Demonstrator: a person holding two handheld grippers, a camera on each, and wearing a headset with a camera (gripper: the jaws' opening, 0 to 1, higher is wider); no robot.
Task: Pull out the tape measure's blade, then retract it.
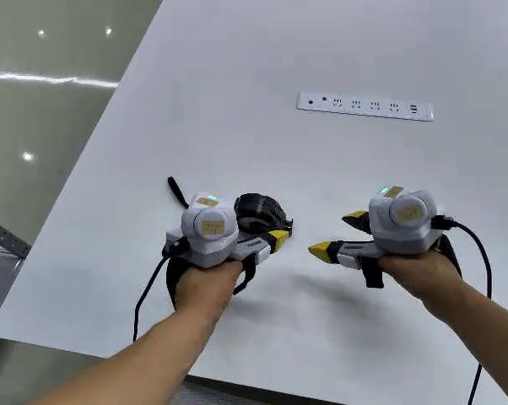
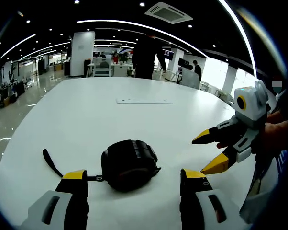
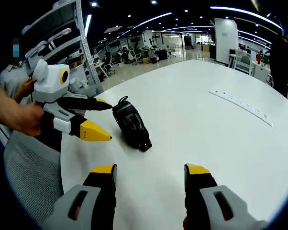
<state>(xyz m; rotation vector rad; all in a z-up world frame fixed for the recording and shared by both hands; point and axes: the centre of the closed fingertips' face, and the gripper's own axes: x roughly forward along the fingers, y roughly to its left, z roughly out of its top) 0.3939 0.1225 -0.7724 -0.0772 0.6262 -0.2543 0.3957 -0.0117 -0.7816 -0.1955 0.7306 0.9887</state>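
Glossy grey floor [image 1: 43, 101] ran along the left of the head view, reflecting ceiling lights. Beside it a broad white tabletop [image 1: 237, 76] spread away to the right. A white power strip [image 1: 365, 106] lay flat towards its far right side, well apart from both grippers. The left gripper view looked across the tabletop into an open-plan office with long ceiling light strips [image 2: 134, 24], a white pillar [image 2: 82, 52] and a person in dark clothes [image 2: 148, 56] standing past the far edge. The right gripper view showed a metal rack [image 3: 82, 33] rising at the left.

The left gripper [image 1: 275, 229], held in the left hand [image 1: 205, 285], hung low over the near part of the tabletop with its yellow-tipped jaws spread wide and nothing clamped. The tape measure [image 2: 129, 164], a black rounded case, lay on the tabletop just ahead of those jaws and lined up with the gap between their tips. Whether either tip touched it could not be told. Its black strap [image 2: 50, 162] trailed off on the tabletop to the left of the case.

Further right, the right gripper [image 1: 337, 234] pointed leftwards at the tape measure, its jaws also parted and empty, its tips near the left gripper's but apart from them. The case lay clear of the right gripper's jaws, out in front and a little left in the right gripper view.
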